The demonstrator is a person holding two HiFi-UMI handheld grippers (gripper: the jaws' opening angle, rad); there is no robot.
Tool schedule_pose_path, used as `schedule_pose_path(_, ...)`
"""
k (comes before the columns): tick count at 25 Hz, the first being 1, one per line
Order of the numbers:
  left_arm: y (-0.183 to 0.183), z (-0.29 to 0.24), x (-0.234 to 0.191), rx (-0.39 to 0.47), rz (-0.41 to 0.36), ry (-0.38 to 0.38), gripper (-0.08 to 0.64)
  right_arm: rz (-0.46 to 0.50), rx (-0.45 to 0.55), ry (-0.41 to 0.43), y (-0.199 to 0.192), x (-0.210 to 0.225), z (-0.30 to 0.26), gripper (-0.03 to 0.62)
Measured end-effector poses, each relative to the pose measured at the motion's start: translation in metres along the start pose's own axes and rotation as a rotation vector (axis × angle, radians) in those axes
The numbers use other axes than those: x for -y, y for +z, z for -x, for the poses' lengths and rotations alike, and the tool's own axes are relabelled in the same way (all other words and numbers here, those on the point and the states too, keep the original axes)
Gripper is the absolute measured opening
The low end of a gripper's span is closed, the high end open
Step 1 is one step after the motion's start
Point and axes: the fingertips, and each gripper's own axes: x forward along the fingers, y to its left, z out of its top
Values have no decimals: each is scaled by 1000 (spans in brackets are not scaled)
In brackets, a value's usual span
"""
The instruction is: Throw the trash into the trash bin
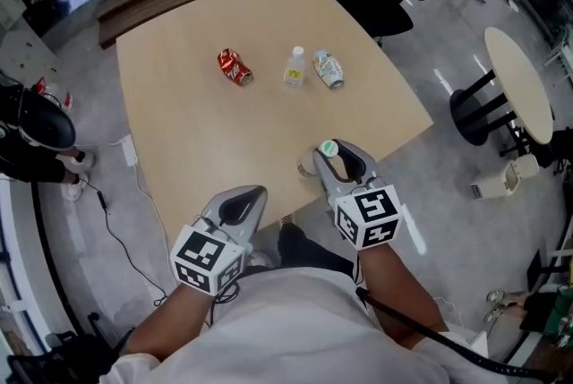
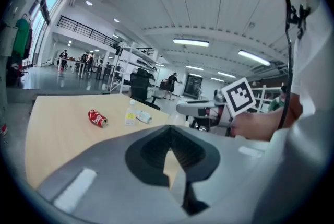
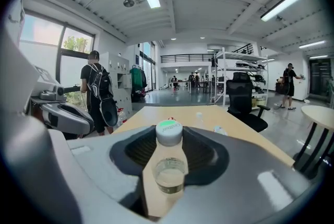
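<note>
Bottle (image 3: 168,160) is lying lengthwise in the grip of the right tongs (image 1: 336,155), cap pointing far, left tongs (image 1: 257,192) hanging closed, empty.

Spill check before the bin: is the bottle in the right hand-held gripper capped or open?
Capped. The right gripper view shows a white, green-topped cap on the clear plastic bottle; the head view shows it too.

Red can (image 1: 235,67): one; bottle (image 1: 295,67) (image 1: 329,69) (image 1: 329,149): three.

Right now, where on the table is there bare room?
Bare: the wide table strip between the near edge and the row of red can, upright bottle and crushed bottle; also beyond that row. Crowded only along it.
</note>
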Motion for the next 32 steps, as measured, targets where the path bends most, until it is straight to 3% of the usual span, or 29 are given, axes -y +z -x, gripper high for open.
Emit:
schedule_pose_path(9,-13,-12,58,-49,-49,-166,8,-32,58,-194,-2,26,100,155)
schedule_pose_path(21,3,-48,126,-57,-142,-355,9,-102,91,-422,-21,71,207,155)
schedule_pose_path(32,9,-102,242,-52,-202,-557,8,-177,103,-625,-60,127,327,155)
